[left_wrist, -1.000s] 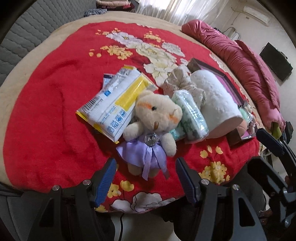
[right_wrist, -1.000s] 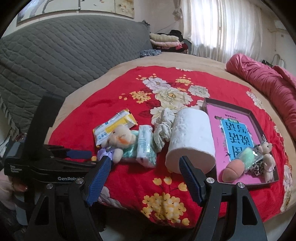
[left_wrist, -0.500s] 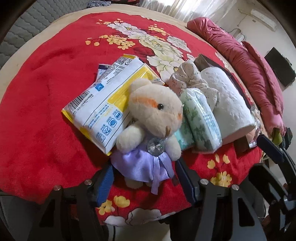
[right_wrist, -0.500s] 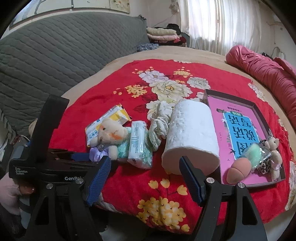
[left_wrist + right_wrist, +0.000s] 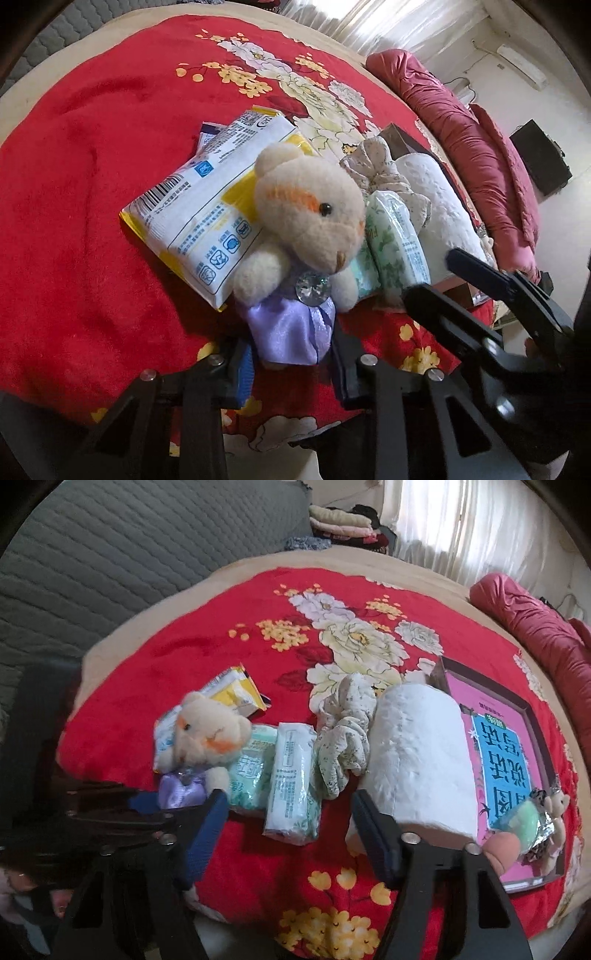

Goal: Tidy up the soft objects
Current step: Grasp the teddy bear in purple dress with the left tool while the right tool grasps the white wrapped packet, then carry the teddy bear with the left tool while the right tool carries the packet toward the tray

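The right gripper (image 5: 290, 829) hangs with its jaws spread wide over the near edge of the red floral blanket (image 5: 184, 653). Ahead lie a tissue pack (image 5: 291, 782), a bear (image 5: 207, 738) at left, and a paper roll (image 5: 417, 757) at right.

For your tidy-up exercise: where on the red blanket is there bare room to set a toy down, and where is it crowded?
Free: the red blanket left of and behind the yellow tissue pack. Crowded: the row from teddy bear through green tissue packs and paper roll to the pink tray.
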`<state>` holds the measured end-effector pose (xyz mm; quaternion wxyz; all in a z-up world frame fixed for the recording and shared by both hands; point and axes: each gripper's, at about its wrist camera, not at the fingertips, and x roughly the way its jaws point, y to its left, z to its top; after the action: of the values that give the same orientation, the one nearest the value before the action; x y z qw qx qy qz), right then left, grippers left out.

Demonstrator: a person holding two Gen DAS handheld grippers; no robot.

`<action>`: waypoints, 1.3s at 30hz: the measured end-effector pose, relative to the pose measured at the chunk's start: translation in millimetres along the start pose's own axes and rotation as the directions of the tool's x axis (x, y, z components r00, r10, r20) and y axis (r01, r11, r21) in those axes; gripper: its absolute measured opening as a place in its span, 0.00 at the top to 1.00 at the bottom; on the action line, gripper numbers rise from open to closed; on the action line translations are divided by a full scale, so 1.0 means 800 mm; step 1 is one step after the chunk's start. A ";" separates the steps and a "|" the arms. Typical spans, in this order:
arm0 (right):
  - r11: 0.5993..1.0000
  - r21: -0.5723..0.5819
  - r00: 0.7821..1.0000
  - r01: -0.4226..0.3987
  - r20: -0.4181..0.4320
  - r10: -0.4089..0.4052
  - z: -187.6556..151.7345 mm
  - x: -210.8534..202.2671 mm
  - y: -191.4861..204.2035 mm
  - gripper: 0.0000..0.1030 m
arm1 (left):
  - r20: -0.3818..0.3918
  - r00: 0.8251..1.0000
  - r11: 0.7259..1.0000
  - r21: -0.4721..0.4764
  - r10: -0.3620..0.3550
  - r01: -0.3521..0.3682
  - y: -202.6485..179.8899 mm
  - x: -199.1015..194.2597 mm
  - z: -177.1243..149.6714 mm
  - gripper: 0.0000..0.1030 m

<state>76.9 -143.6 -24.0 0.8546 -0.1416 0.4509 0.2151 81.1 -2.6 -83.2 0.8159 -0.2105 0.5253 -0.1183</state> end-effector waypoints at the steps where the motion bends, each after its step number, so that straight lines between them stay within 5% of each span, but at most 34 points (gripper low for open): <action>1: 1.000 -0.006 1.000 0.005 -0.010 -0.005 0.001 0.004 0.001 0.39 | -0.001 1.000 1.000 0.001 -0.007 0.007 0.001 0.000 0.000 0.67; 7: 0.997 -0.038 0.996 0.062 -0.061 -0.064 0.007 0.033 0.003 0.54 | 0.002 0.999 0.999 -0.003 -0.036 0.036 0.005 -0.002 0.001 0.67; 9: 0.997 -0.048 0.996 0.056 -0.072 -0.059 0.007 0.044 0.002 0.71 | 0.004 0.999 0.999 0.003 -0.041 0.041 0.006 -0.002 0.001 0.67; 11: 0.998 -0.050 0.997 0.029 -0.074 -0.033 0.004 0.048 0.002 0.77 | 0.004 0.999 0.999 0.004 -0.046 0.046 0.008 -0.004 0.000 0.67; 25: 0.999 0.005 0.989 -0.032 0.148 0.031 -0.005 -0.034 -0.015 0.79 | 0.076 0.993 0.993 0.073 -0.095 0.090 -0.012 -0.033 -0.002 0.67; 39: 0.995 0.069 0.970 -0.066 0.240 0.048 -0.021 -0.085 -0.039 0.79 | 0.142 0.988 0.992 0.122 -0.062 0.044 -0.052 -0.062 -0.017 0.67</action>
<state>46.3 -194.6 24.6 0.9008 -0.0690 0.3570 0.2375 48.9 -21.7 -29.2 0.8597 -0.1836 0.4506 -0.1554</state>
